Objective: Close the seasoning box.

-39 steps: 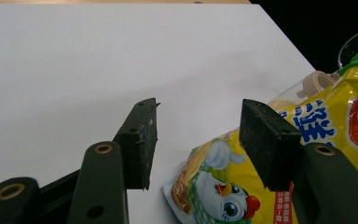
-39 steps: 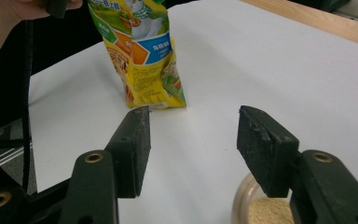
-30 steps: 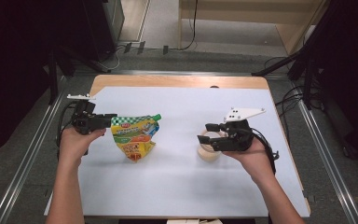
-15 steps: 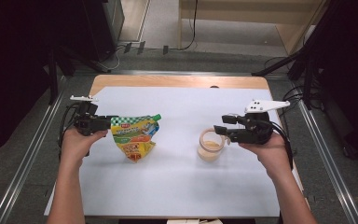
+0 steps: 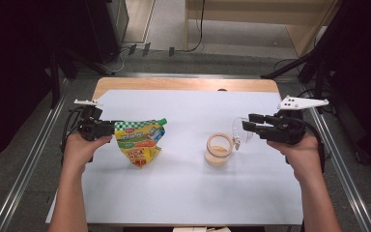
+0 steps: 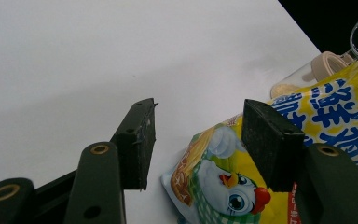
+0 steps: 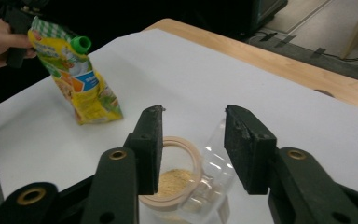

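A yellow and green spout pouch [image 5: 139, 143] with a green cap stands left of centre on the white sheet. My left gripper [image 5: 109, 128] is at its left edge. Its jaws are open [image 6: 196, 140]: the pouch [image 6: 223, 186] reaches into the gap but neither pad presses on it. A glass jar [image 5: 218, 150] with a tan rim holds pale powder, and its clear lid [image 5: 238, 131] is tipped open to the right. My right gripper [image 5: 249, 123] hovers just right of the lid. Its jaws [image 7: 193, 140] have just been closing, with nothing gripped; the jar [image 7: 170, 179] and lid [image 7: 216, 163] lie below them.
The white sheet [image 5: 183, 193] covers a wooden table [image 5: 183, 84] whose bare edge shows at the back. Metal rails [image 5: 24, 179] run along both sides. Cables and dark stands crowd the floor beyond the table.
My right gripper has drawn back to the right and risen from the jar, which now stands uncovered with its lid tipped open. The left gripper and the pouch have stayed put.
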Demonstrator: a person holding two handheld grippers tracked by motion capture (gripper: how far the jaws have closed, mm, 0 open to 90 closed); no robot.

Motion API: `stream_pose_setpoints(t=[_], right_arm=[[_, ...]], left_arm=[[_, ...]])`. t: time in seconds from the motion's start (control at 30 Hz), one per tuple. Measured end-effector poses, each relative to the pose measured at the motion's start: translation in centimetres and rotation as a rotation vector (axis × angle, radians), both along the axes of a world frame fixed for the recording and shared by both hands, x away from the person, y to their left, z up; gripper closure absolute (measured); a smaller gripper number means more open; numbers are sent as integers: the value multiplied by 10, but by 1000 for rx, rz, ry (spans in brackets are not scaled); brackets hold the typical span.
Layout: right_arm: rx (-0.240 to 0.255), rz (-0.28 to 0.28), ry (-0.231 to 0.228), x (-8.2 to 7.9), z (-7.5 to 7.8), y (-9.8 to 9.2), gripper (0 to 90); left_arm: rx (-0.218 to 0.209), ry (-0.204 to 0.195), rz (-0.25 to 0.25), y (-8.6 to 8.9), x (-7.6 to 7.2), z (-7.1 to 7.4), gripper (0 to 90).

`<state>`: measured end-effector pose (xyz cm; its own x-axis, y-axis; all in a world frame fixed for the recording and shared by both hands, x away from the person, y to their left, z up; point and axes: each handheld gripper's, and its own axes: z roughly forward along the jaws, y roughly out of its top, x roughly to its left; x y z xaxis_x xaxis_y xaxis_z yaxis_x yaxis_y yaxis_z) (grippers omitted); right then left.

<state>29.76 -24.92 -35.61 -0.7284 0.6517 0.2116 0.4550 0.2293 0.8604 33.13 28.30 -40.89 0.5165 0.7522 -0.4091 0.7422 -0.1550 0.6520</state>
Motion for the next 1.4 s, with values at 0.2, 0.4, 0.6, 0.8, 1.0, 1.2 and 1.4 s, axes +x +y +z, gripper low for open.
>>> stream_pose_setpoints(t=[0.2,0.4,0.6,0.8,1.0,1.2,1.4], right_arm=[[-8,-66,6,4,-2,-18,727],[10,-111,32,9,-11,-28,828],[-10,-131,61,17,-27,-31,900],[-11,-122,116,26,-48,-25,900],[-7,-87,147,28,-57,-14,900],[-13,-60,144,27,-59,-3,900],[-17,-34,131,24,-57,6,900]], left_arm=[[2,-4,10,0,0,0,455],[-1,-6,15,2,0,0,454],[0,-5,13,1,0,0,453],[3,-4,12,2,0,0,453],[3,-1,12,1,0,-1,452],[6,6,12,1,0,-3,450],[-1,3,14,1,0,-3,450]])
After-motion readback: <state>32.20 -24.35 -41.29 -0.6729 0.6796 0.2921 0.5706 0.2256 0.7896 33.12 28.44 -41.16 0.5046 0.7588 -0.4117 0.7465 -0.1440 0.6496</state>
